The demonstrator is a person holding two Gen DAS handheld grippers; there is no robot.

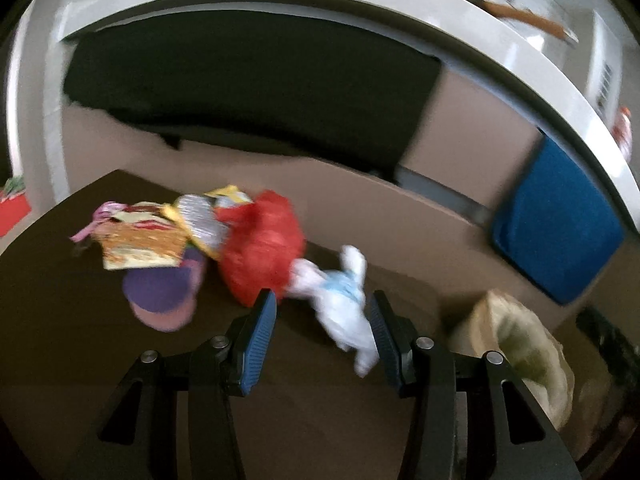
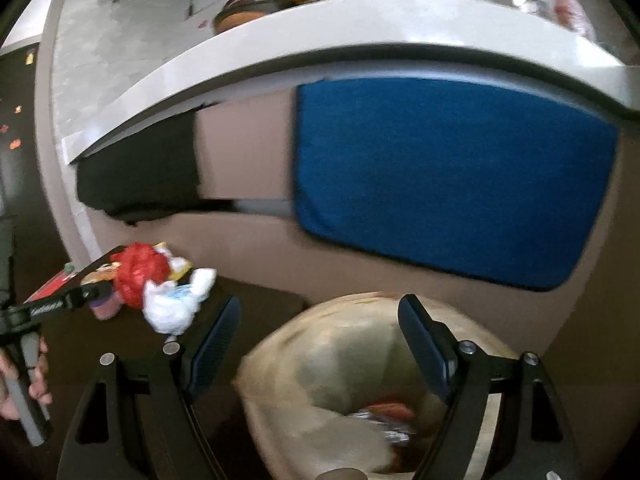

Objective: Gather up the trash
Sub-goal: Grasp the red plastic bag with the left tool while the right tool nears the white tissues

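On the dark brown table (image 1: 60, 280) lies a blurred trash pile: a red crumpled bag (image 1: 260, 248), snack wrappers (image 1: 148, 240), a silver wrapper (image 1: 200, 220) and a purple and pink cup (image 1: 164, 296). A crumpled white plastic wrapper (image 1: 344, 304) lies between the fingers of my left gripper (image 1: 322, 298), close to the right pad; the jaws stand apart and do not press it. My right gripper (image 2: 320, 302) is wide open over an open paper bag (image 2: 320, 360) with some trash at its bottom. The same bag (image 1: 516, 344) shows at the right in the left wrist view.
A white counter (image 1: 400, 12) curves across the back, with a black cloth (image 1: 240, 92) and a blue cloth (image 2: 452, 176) hanging under it. A red item (image 1: 12, 208) lies low at the far left. A hand (image 2: 36, 380) holds the left gripper (image 2: 80, 294) beside the pile.
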